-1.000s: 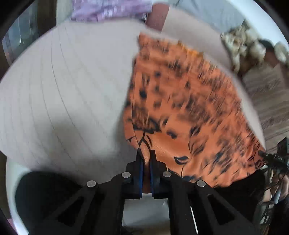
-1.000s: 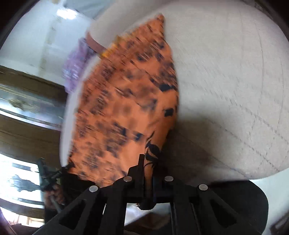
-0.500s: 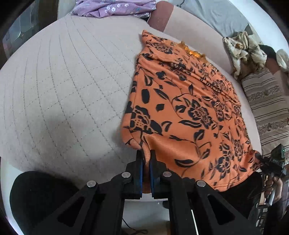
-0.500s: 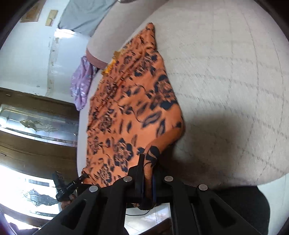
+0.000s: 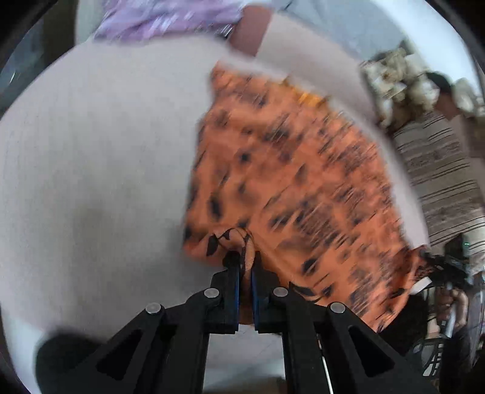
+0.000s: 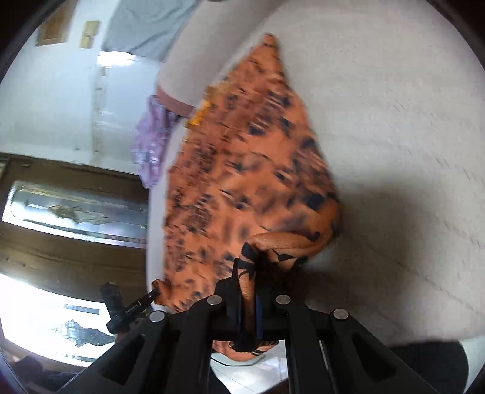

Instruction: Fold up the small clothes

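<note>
An orange garment with a black flower print (image 5: 297, 181) lies spread on a beige quilted cushion (image 5: 100, 169). My left gripper (image 5: 245, 260) is shut on its near left corner, the cloth bunched between the pads. In the right wrist view the same orange garment (image 6: 248, 163) stretches away, and my right gripper (image 6: 248, 272) is shut on its near right corner, where the hem rolls over. The other gripper (image 6: 127, 306) shows small at that view's lower left, pinching the far corner. Both views are blurred by motion.
A purple flowered cloth (image 5: 163, 18) lies at the cushion's far edge. A pile of pale clothes (image 5: 400, 78) and a striped fabric (image 5: 445, 181) sit to the right. A dark wooden door with glass panes (image 6: 69, 212) stands left in the right wrist view.
Both grippers have moved forward over the cushion with the garment's near corners, which now curl up and over the cloth. The views went from sharp to blurred.
</note>
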A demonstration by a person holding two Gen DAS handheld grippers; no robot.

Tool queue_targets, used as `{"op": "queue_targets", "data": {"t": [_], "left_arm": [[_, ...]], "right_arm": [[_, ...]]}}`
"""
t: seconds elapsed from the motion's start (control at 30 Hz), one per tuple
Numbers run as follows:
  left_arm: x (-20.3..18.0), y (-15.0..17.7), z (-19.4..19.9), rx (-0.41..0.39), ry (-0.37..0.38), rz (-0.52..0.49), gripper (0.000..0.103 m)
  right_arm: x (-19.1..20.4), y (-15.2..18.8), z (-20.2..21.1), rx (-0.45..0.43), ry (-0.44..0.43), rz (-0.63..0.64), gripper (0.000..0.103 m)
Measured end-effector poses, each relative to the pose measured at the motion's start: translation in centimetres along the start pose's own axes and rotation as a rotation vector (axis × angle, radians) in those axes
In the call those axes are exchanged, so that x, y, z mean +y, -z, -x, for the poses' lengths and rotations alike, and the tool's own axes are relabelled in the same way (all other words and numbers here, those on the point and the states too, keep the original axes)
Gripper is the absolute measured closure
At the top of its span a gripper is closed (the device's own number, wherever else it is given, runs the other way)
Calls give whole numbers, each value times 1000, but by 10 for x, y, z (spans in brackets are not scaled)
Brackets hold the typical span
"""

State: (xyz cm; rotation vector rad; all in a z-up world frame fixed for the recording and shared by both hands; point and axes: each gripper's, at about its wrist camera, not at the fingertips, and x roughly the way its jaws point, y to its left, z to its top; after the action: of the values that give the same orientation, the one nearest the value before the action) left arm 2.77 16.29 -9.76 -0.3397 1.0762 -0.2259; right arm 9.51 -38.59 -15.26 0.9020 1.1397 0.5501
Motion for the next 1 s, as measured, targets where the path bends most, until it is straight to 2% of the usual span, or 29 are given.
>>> {"op": "queue_targets", "data": {"t": [0.1,0.17,0.27,0.3,0.33,0.37,0.4,0.43,0.47,0.5,0.53,0.67,0.73,0.8,0.87,0.93,1.0], "left_arm": [[-5,-54,16,-109,75,3,97],[-8,-105,17,-205,90,23,97],[-4,-162,-2,-313,43,41,93],[3,-182,-24,-326,5,54,83],[9,-195,-42,-323,-33,66,57],[17,-206,-64,-311,-81,91,38],[29,-218,-95,-258,-121,128,20],[39,-223,-114,-214,-135,153,20],[50,-223,-128,-170,-158,181,20],[56,-220,-131,-156,-171,195,20],[61,-213,-130,-167,-175,209,20],[71,-183,-90,-275,-183,206,20],[68,-159,-69,-285,-142,200,20],[57,-135,-66,-244,-89,175,19],[44,-114,-81,-182,-60,146,18],[33,-98,-87,-150,-52,155,18],[26,-91,-102,-126,-51,193,18]], "right_arm": [[25,-37,2,-57,-81,36,97],[42,-74,2,-117,-138,53,97],[62,-136,6,-268,-188,74,97],[59,-164,3,-338,-187,44,96],[53,-184,-5,-380,-179,2,93],[46,-198,-15,-396,-144,-16,91],[38,-212,-29,-383,-97,-17,74],[24,-228,-53,-355,-2,-37,44],[18,-231,-63,-345,52,-58,37],[10,-232,-74,-330,106,-72,37],[8,-228,-77,-329,111,-68,37],[23,-176,-60,-382,152,49,37],[29,-141,-57,-343,190,84,37],[26,-114,-55,-342,235,76,36],[13,-91,-55,-331,211,-9,35],[3,-73,-60,-318,144,-111,35],[5,-68,-74,-281,101,-128,35]]}}
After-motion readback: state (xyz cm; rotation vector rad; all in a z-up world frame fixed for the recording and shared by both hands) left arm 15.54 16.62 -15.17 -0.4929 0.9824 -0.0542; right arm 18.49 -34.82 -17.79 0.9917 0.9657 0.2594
